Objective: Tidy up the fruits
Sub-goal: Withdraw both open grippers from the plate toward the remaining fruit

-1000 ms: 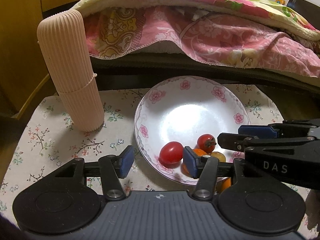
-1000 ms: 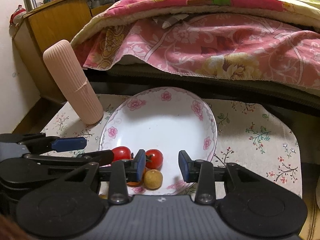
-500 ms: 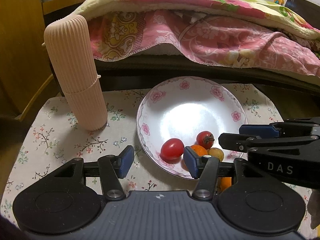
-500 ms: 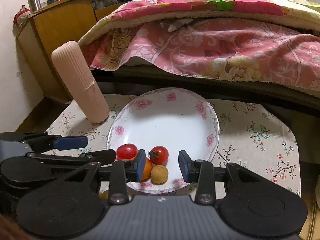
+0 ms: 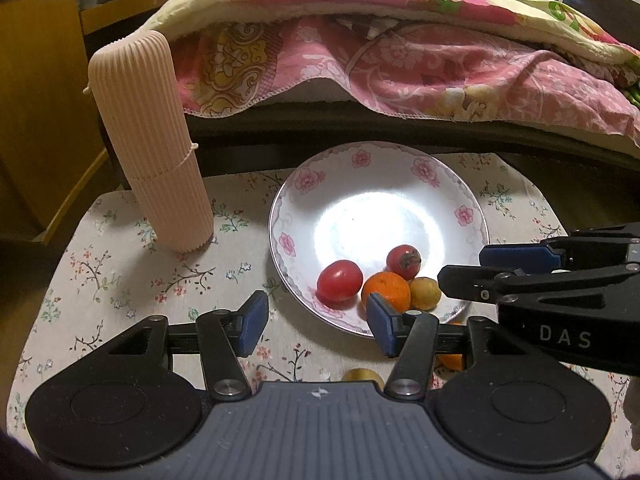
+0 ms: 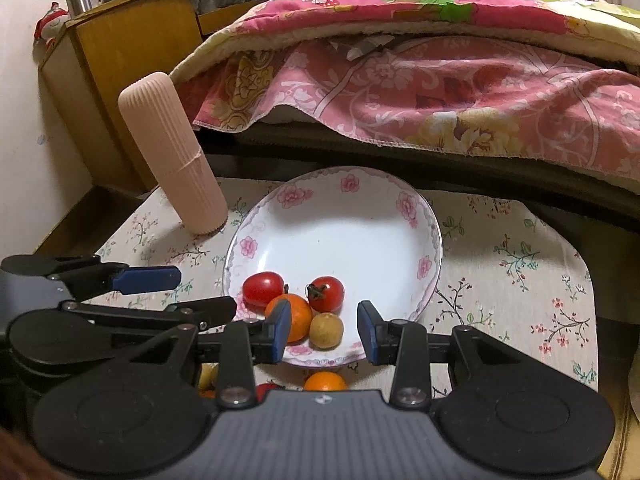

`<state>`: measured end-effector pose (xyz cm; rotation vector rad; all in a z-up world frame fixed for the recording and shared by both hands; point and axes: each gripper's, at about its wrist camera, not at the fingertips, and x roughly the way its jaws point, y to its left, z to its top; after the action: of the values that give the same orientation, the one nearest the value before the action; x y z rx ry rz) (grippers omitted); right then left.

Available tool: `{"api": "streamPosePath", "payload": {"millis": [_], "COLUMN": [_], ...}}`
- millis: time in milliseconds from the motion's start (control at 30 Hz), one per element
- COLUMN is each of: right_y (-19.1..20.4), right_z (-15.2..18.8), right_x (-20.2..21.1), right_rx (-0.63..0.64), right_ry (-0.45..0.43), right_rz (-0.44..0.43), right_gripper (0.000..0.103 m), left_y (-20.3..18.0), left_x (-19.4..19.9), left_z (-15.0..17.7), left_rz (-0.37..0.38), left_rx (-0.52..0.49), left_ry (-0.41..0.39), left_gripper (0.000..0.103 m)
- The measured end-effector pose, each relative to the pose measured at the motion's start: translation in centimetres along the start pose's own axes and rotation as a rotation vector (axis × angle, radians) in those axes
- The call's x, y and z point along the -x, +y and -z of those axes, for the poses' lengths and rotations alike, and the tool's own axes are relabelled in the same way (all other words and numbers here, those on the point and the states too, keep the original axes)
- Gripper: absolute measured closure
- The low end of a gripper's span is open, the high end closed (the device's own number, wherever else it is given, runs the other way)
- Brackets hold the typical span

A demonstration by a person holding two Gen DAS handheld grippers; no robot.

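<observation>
Here, oblong red tomato (image 5: 339, 280) lengthwise left-right in plate (image 5: 288, 216).

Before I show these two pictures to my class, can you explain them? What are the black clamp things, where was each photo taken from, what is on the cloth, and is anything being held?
There is no robot here. A person holds a two-finger clamp in each hand, with a camera on each looking along its fingers. One picture is from the left gripper, the other from the right gripper; each also shows the other clamp at its edge. On the flowered cloth stands a flowered plate with two red tomatoes, an orange fruit and a small yellow-brown fruit. More fruit lies on the cloth nearer the camera, half hidden. A ribbed pink cylinder stands beside the plate. Both clamps are open and hold nothing.
</observation>
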<state>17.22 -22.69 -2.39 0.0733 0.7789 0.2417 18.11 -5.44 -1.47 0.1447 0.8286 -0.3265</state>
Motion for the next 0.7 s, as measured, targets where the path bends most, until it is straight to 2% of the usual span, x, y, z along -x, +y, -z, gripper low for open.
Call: {"api": "streamPosePath", "payload": {"millis": [700], "right_y": [0.2], "right_z": [2.8], "right_x": [2.2], "right_rx": [-0.002], "right_ry": [0.073], "right_rz": [-0.072], "right_gripper": [0.053], "left_y": [-1.2], "left_x": [1.7], "left_z": [2.5], "left_rz": [0.061], "left_rx": [-0.048], "left_ry": [0.066], "left_gripper": [0.041]}}
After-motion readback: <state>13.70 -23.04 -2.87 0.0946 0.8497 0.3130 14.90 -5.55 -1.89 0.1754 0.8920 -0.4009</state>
